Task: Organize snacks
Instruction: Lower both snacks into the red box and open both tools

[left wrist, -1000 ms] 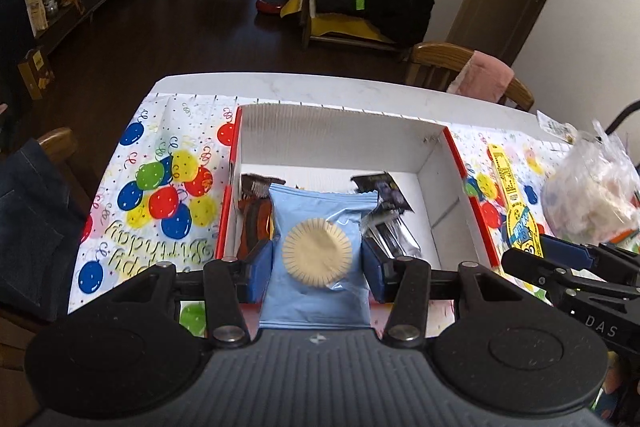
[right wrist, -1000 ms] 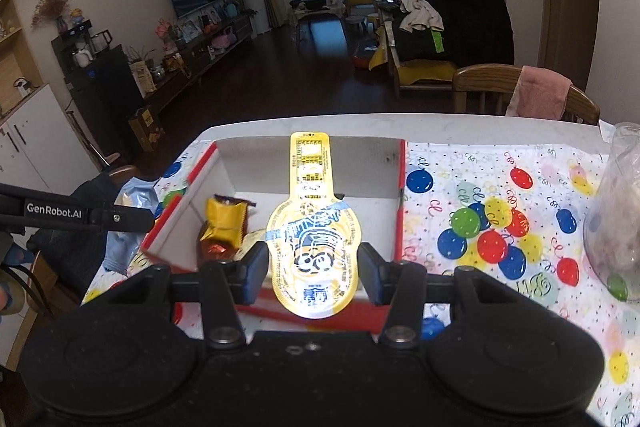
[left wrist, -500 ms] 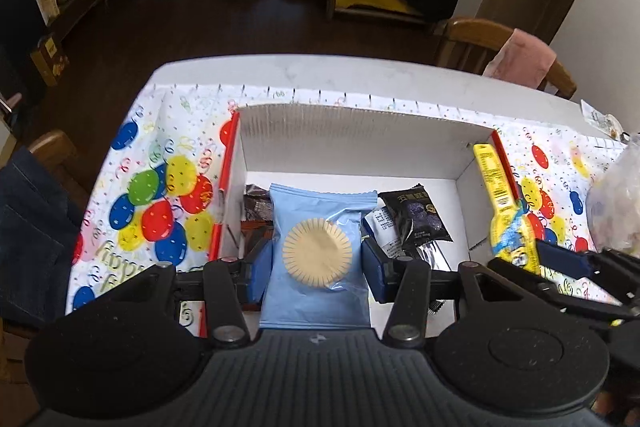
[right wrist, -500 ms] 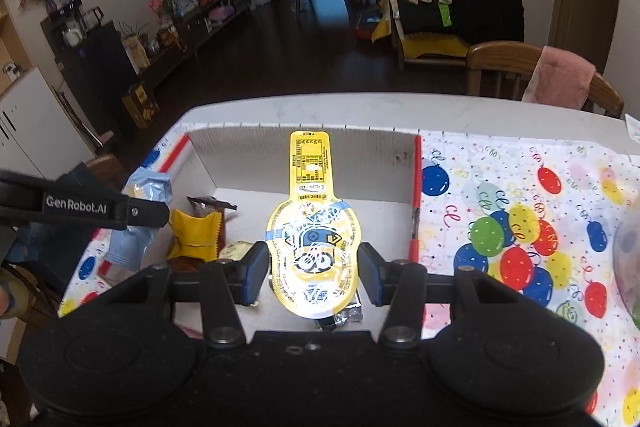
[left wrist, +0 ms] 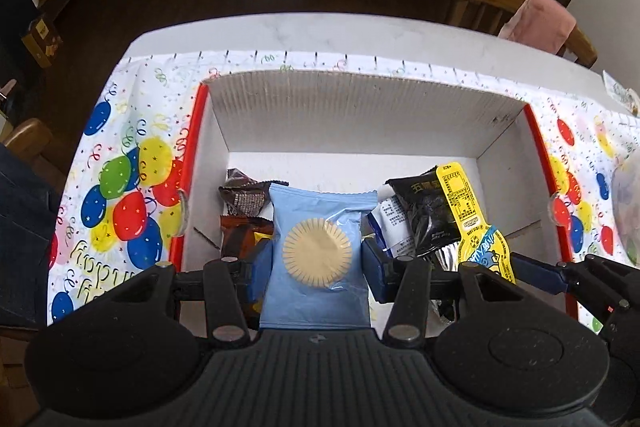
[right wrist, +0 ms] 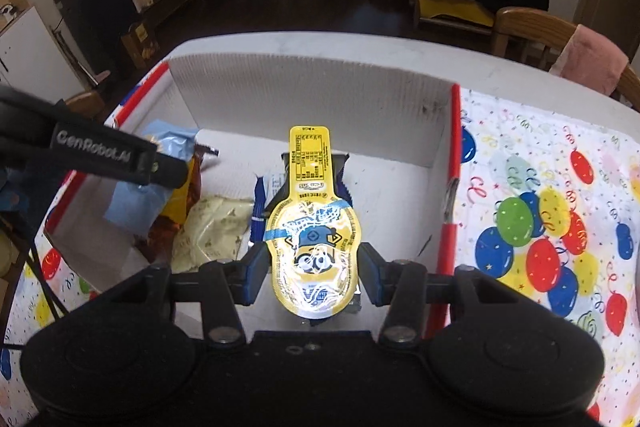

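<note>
Hovering over the cardboard box (left wrist: 360, 107), the left gripper (left wrist: 317, 259) pinches a light, crinkly blue biscuit packet (left wrist: 318, 255) at its sides; the right gripper (right wrist: 313, 267) clamps a stiffer yellow jelly pouch (right wrist: 313, 247) by its wide body.

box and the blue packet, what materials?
Box: looks like white corrugated cardboard, matte; fine ribbing shows on the back wall, red outer edges. Blue packet: probably thin plastic film, satin; it creases and glints, with a crimped top seal.

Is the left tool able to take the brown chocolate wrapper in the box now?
Probably not: the left tool is shut on the blue packet, which also hangs beside the brown wrapper in the box.
</note>
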`<state>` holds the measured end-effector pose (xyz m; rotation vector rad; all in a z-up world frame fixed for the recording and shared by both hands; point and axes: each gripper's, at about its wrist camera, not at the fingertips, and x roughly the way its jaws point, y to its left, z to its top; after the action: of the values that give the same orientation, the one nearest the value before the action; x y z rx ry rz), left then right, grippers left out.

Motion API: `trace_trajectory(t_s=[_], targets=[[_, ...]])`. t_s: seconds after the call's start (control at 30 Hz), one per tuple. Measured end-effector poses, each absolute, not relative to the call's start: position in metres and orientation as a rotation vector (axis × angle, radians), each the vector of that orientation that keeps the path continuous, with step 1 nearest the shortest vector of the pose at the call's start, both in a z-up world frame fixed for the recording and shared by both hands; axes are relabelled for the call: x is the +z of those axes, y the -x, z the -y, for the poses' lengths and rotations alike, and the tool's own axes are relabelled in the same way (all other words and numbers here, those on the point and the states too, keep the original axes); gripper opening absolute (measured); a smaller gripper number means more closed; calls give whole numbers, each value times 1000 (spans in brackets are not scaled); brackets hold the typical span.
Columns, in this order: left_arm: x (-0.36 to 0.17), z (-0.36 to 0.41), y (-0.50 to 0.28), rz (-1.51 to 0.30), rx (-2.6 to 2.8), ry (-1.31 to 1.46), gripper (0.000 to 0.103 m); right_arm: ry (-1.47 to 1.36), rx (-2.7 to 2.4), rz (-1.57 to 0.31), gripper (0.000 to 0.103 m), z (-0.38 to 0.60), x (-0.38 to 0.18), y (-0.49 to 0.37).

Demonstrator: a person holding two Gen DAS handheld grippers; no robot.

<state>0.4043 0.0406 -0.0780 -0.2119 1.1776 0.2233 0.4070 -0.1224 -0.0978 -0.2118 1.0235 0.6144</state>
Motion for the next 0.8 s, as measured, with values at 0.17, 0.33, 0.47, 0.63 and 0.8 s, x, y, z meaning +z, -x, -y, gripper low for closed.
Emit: trace_trajectory(t_s=[0.17, 0.33, 0.47, 0.63, 0.8], targets=[[-87, -34, -410, -1195, 203, 188, 47, 246, 618, -1015, 48, 119, -103, -408], [-94, -25, -414, -1206, 193, 147, 47, 267, 618, -1005, 49, 115, -101, -410], [-101, -21, -417, -1223, 199, 117, 48, 315, 612, -998, 49, 110, -103, -411], [-105, -20, -416, -1225, 197, 110, 47, 352, 607, -995, 49, 106, -106, -411], [-104, -21, -412, -1216, 186, 122, 47, 339, 602, -996, 50, 108, -105, -411]])
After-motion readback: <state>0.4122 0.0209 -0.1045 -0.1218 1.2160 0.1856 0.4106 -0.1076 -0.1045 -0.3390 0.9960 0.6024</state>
